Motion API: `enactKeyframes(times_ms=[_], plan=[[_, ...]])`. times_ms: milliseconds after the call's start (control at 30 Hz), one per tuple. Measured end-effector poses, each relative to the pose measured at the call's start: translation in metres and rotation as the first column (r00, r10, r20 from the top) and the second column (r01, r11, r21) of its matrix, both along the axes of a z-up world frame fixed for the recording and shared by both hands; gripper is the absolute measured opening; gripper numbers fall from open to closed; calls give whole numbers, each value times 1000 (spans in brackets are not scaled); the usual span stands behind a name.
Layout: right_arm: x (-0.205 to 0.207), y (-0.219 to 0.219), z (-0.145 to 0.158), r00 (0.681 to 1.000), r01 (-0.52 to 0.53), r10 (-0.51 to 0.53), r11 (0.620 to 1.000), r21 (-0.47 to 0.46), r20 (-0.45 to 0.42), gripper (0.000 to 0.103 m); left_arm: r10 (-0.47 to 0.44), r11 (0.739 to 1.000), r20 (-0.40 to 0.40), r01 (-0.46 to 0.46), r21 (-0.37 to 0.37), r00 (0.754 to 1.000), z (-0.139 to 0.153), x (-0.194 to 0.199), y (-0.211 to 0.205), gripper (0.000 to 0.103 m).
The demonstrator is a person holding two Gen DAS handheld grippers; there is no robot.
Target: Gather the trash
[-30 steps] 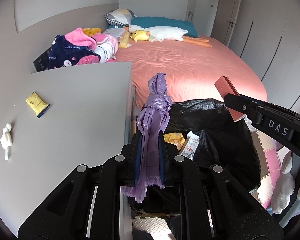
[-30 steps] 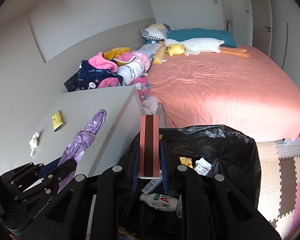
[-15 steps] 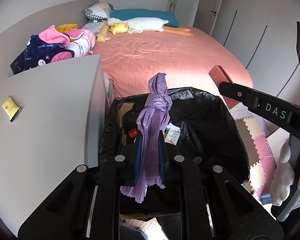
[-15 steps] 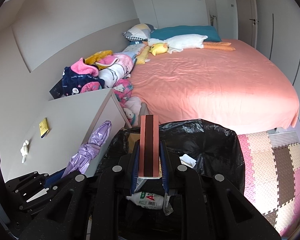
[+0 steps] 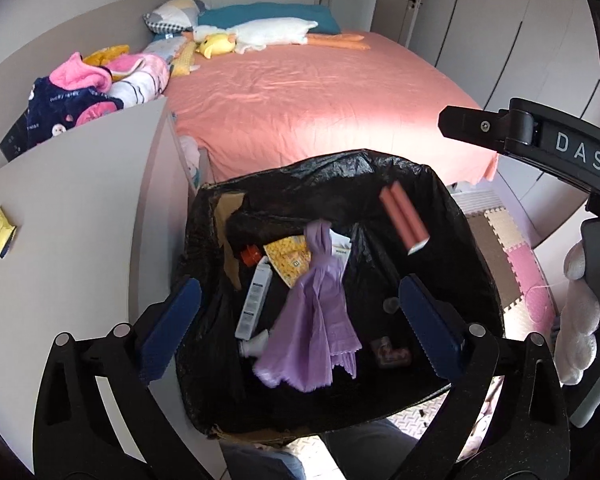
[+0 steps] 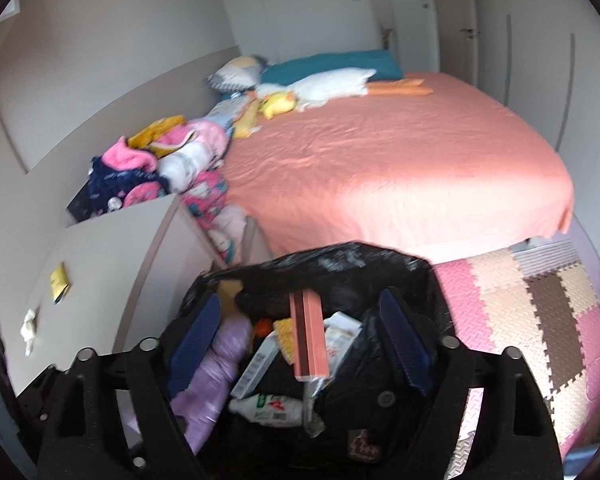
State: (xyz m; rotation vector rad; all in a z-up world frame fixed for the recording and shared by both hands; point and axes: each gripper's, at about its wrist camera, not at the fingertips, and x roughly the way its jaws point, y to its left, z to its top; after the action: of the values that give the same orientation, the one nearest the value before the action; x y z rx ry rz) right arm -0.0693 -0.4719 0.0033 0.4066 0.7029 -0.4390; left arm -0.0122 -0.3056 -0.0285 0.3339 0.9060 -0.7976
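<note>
A black-lined trash bin (image 5: pixel 452 200) stands right below both grippers. My left gripper (image 5: pixel 296 320) is open over it; the purple plastic bag (image 5: pixel 316 320) is loose, dropping into the bin. My right gripper (image 6: pixel 300 344) is open too; the pink box (image 6: pixel 310 332) is free between its fingers, falling into the bin (image 6: pixel 340 260). The box shows in the left wrist view (image 5: pixel 404 216) against the liner. Bottles, cartons and a yellow wrapper (image 5: pixel 290 258) lie inside. A yellow packet (image 5: pixel 0 230) and a white crumpled scrap (image 6: pixel 28 328) lie on the grey cabinet top (image 5: pixel 80 220).
A bed with a pink sheet (image 5: pixel 320 100) lies beyond the bin, with pillows and plush toys at its head. A heap of clothes (image 5: pixel 88 92) sits behind the cabinet. Foam floor mats (image 6: pixel 540 312) lie to the right. The right gripper's arm (image 5: pixel 540 140) crosses the left view.
Both grippers opened over the bin. The purple bag left my left gripper and the pink box left my right gripper; both are dropping in. Both views moved further over the bin.
</note>
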Motion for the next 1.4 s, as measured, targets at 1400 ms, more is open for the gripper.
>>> enactKeyframes(times_ms=[1400], plan=[[91, 122, -20, 960, -281, 281, 959, 31, -6, 83, 340, 940, 46, -340, -11, 939, 2, 55, 157, 96]])
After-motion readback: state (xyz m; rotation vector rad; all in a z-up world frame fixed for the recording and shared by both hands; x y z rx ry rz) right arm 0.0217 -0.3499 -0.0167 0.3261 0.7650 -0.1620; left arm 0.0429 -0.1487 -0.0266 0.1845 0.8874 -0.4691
